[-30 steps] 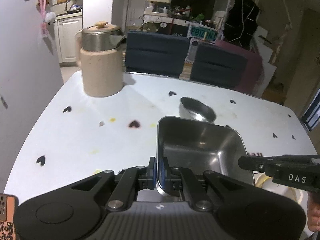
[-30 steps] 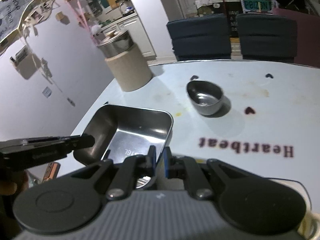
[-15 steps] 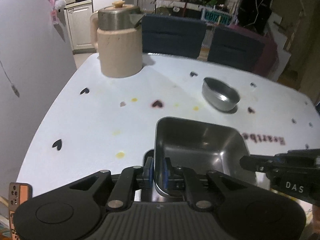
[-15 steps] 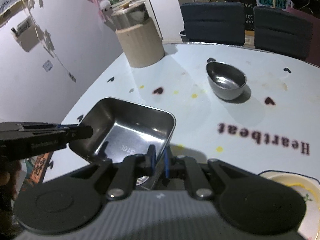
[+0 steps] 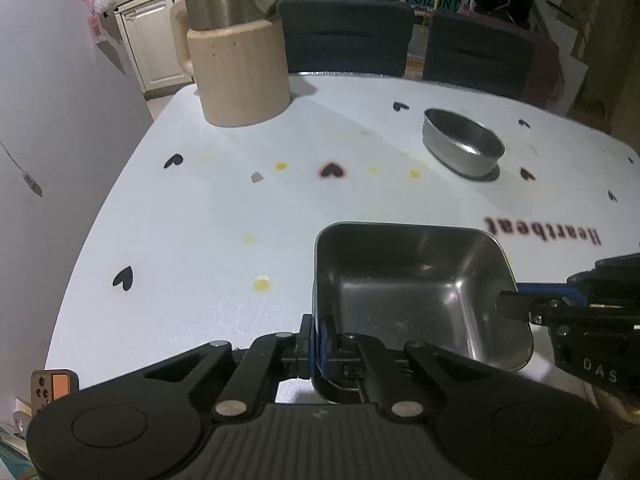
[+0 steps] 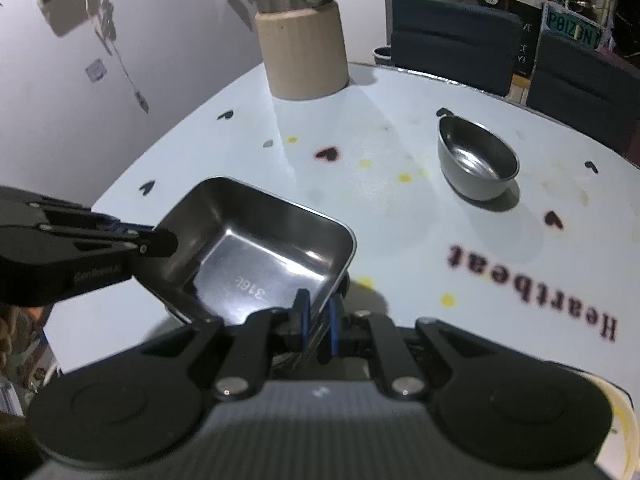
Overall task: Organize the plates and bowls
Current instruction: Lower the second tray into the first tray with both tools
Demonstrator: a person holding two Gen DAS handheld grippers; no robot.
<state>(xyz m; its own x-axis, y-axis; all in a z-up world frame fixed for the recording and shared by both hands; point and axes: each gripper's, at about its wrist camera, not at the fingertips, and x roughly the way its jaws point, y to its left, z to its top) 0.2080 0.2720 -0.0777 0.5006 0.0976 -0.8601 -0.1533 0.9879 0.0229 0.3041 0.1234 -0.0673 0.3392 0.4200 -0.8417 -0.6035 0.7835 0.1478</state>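
A square steel tray (image 5: pixel 404 280) is held above the white table by both grippers. My left gripper (image 5: pixel 323 340) is shut on its near-left rim. My right gripper (image 6: pixel 317 322) is shut on the tray's (image 6: pixel 256 256) opposite rim; it also shows in the left wrist view (image 5: pixel 520 304) at the tray's right edge. A small round steel bowl (image 5: pixel 462 146) sits on the table farther back, also in the right wrist view (image 6: pixel 476 164). A cream plate rim (image 6: pixel 624 424) shows at the lower right.
A beige kettle with a steel lid (image 5: pixel 236 56) stands at the table's back left. Two dark chairs (image 5: pixel 348 36) stand behind the table. The white tablecloth (image 5: pixel 200 220) carries heart prints and "Heartbeat" lettering. A wall lies to the left.
Both grippers have lifted the tray and carried it back toward the near side of the table. The bowl and kettle have stayed in place.
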